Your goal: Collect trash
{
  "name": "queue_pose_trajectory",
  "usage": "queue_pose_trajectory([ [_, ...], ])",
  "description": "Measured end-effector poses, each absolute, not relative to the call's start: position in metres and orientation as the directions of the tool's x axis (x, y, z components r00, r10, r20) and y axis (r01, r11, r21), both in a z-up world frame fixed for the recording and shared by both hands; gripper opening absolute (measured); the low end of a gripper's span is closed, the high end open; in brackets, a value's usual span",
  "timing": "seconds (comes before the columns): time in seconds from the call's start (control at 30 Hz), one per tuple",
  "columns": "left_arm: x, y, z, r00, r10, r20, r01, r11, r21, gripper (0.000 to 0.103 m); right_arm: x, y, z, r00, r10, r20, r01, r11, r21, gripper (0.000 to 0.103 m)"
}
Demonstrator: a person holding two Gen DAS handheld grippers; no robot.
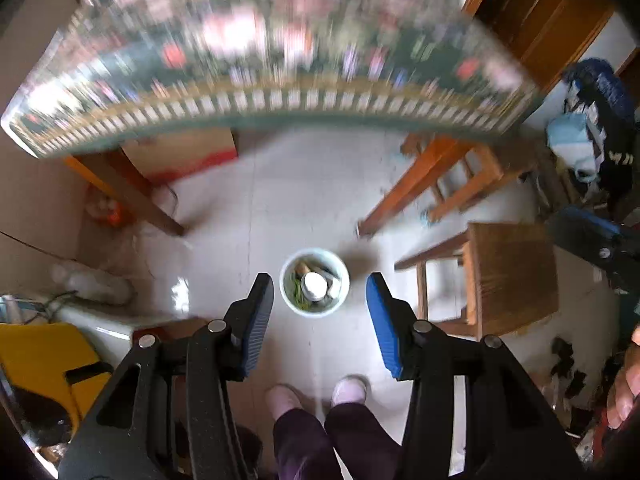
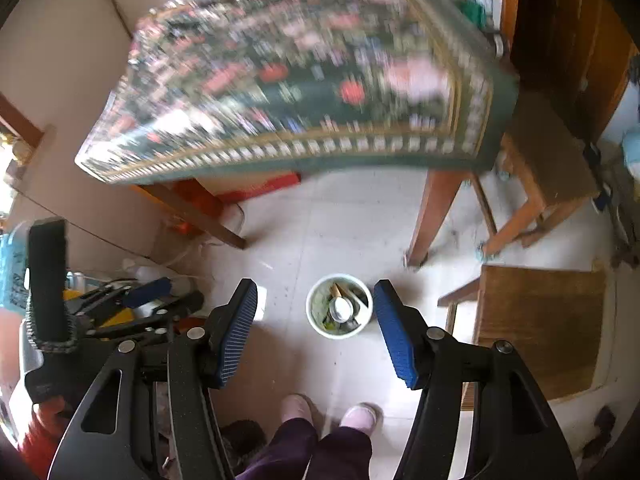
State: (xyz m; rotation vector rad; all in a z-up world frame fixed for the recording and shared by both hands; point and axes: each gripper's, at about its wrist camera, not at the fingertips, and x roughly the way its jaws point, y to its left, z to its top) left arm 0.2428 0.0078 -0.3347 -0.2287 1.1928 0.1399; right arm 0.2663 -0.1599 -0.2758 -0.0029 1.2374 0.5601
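A small white trash bin (image 1: 314,282) stands on the pale tiled floor, far below both grippers. It holds a white cup, green scraps and a brown piece. My left gripper (image 1: 319,280) points down at it, open, with nothing between its blue pads. In the right wrist view the same bin (image 2: 339,306) shows just left of the right-hand finger. My right gripper (image 2: 315,285) is open and empty as well. The left gripper (image 2: 148,292) also appears at the left of the right wrist view.
A table (image 1: 280,108) with a dark green flowered cloth spans the top, a cardboard box (image 1: 180,152) under it. Wooden stools (image 1: 512,276) stand right of the bin. Clutter lines both sides. The person's feet in pink slippers (image 1: 316,394) stand below the grippers.
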Motion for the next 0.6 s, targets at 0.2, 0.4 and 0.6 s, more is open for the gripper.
queue_pose_trajectory([
  [0.2,0.205,-0.004,-0.223,0.530,0.030,-0.848,-0.232,0.967,-0.111,0.047,0.243,-0.175,-0.189,0.328,0.440,-0.836,-0.465,0.845,0.262,0.056],
  [0.4,0.155,-0.014,-0.119,0.694,0.041,-0.719,-0.197,0.971,-0.134,0.047,0.202,-0.191,-0.096,0.480,0.489,-0.729,-0.500,0.835,0.231,0.056],
  [0.6,0.080,-0.019,-0.045,0.815,0.017,-0.580,-0.134,0.978,-0.160,0.047,0.136,-0.197,-0.020,0.626,0.510,-0.590,-0.512,0.839,0.182,0.056],
])
